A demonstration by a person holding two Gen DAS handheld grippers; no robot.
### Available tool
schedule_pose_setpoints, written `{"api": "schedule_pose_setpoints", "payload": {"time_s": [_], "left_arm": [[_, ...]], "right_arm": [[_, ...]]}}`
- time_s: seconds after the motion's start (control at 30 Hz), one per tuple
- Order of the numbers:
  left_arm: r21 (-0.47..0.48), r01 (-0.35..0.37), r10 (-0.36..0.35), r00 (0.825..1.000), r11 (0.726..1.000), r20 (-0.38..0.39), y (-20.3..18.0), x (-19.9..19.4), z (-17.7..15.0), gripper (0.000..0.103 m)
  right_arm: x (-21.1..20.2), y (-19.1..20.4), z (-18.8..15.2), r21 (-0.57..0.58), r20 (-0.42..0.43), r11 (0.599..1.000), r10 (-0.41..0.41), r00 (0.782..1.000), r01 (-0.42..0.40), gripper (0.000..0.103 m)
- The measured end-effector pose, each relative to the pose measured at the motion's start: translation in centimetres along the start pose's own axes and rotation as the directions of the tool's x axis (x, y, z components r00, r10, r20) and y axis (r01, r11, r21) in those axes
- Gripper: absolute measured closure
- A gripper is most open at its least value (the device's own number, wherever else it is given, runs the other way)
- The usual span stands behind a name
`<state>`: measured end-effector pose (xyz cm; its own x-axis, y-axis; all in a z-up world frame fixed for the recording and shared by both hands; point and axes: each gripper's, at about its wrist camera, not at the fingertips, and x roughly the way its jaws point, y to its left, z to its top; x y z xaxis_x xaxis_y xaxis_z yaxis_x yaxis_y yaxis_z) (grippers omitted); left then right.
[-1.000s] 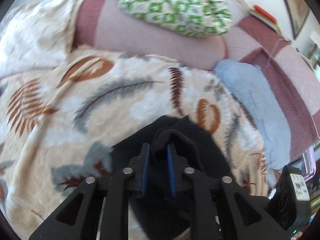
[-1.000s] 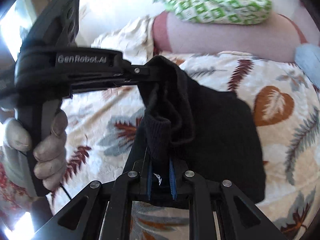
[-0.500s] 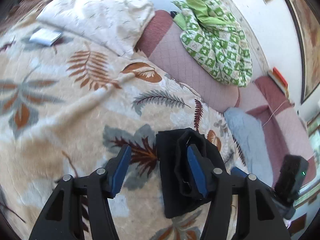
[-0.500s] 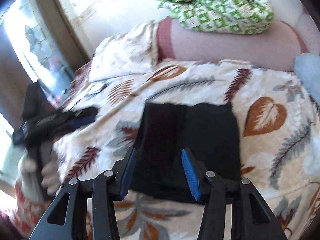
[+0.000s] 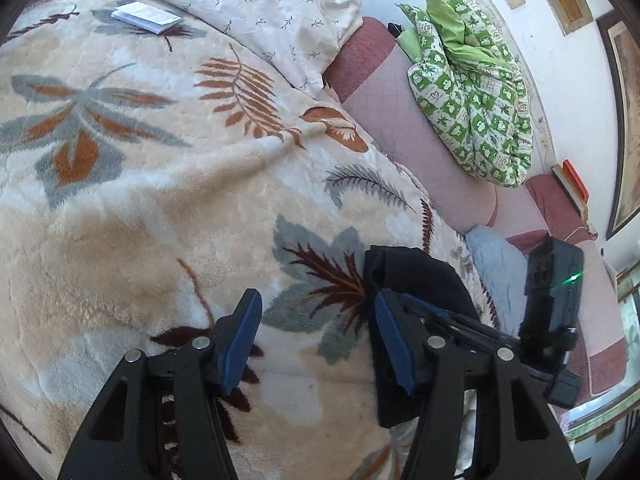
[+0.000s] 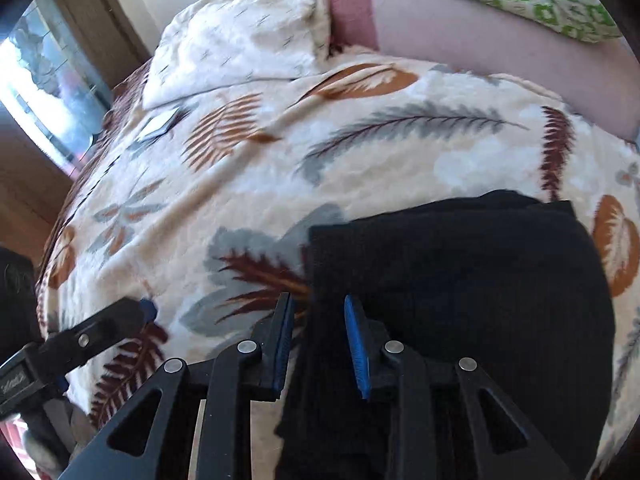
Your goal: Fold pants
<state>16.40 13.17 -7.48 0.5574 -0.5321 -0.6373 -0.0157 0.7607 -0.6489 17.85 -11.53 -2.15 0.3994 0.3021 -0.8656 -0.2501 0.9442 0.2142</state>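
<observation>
1. A second ago both grippers were clamped on a raised bunch of the black pants (image 6: 460,280); now both have let go and the pants lie folded flat on the leaf-print blanket (image 5: 160,184).
2. The left gripper (image 5: 316,344) has its jaws wide apart, holding nothing, over the blanket just beside the pants' edge.
3. The right gripper (image 6: 318,344) has its jaws partly apart, straddling the pants' near-left edge; whether they touch it is unclear.
4. Counted: one pair of pants, two grippers, one cream pillow (image 5: 260,12) and one green-patterned bundle (image 5: 476,92) beyond the pants.
</observation>
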Motion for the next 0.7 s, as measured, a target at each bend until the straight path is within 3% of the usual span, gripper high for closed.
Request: {"api": "schedule_pose_setpoints", "payload": {"time_s": [0.23, 0.5, 0.6, 0.7], "left_arm": [[0.025, -0.013, 0.013, 1.0, 1.0, 0.002, -0.4, -0.1, -0.2, 0.04], [0.075, -0.047, 0.049, 0.998, 0.996, -0.025, -1.9, 0.7, -1.8, 0.039], [0.08, -0.01, 0.015, 0.998, 0.997, -0.058, -3.0, 1.1, -3.0, 0.039], [0.052, 0.049, -0.044, 0.995, 0.997, -0.093, -4.2, 1.9, -3.6, 0.038]], "right_arm": [[-5.6, -1.8, -0.3, 0.039, 0.139, 0.999, -0.024, 0.99, 0.019, 0.072], [-10.1, -8.1, -8.3, 0.184, 0.19, 0.981, -0.103, 0.976, 0.067, 0.064], [-11.6, -10.7, -10.1, 0.256, 0.231, 0.965, -0.116, 0.966, 0.054, 0.064], [-12.8, -12.8, -9.9, 0.309, 0.267, 0.95, -0.133, 0.955, 0.046, 0.055]]}}
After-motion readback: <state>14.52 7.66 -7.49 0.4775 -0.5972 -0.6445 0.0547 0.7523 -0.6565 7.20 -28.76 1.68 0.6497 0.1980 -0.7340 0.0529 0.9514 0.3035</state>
